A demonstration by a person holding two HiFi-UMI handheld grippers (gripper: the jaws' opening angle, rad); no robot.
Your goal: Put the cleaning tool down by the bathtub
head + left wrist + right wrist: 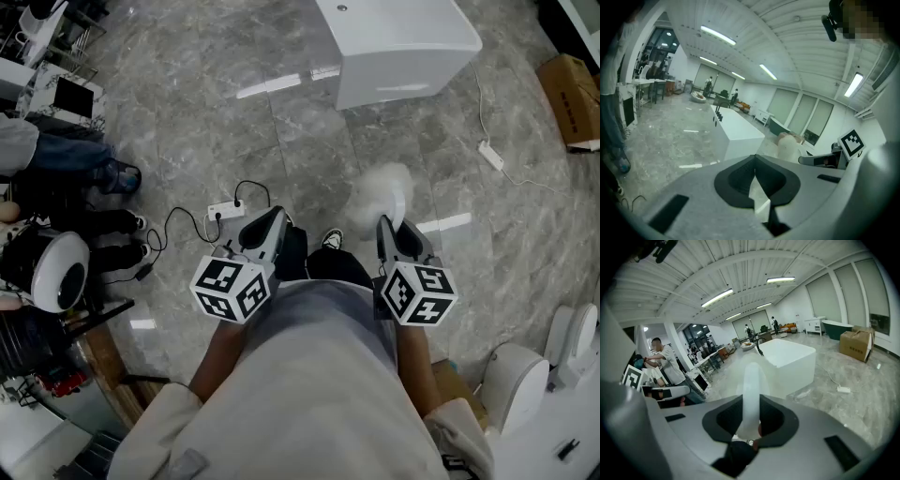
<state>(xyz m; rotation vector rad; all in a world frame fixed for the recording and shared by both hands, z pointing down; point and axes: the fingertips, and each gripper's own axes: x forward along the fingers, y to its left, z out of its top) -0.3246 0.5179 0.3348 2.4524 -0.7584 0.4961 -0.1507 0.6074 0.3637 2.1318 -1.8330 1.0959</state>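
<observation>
The right tool clamps the white duster by its handle, its blurred, seemingly fluffy head above the floor, well short of the far bathtub. The left tool is closed, empty.

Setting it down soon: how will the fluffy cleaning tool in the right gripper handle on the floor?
The cleaning tool looks light: mostly airy fluff. Its handle juts straight from the right gripper, so probably stiff. Smooth and rounded, it may roll on the glossy floor.
</observation>
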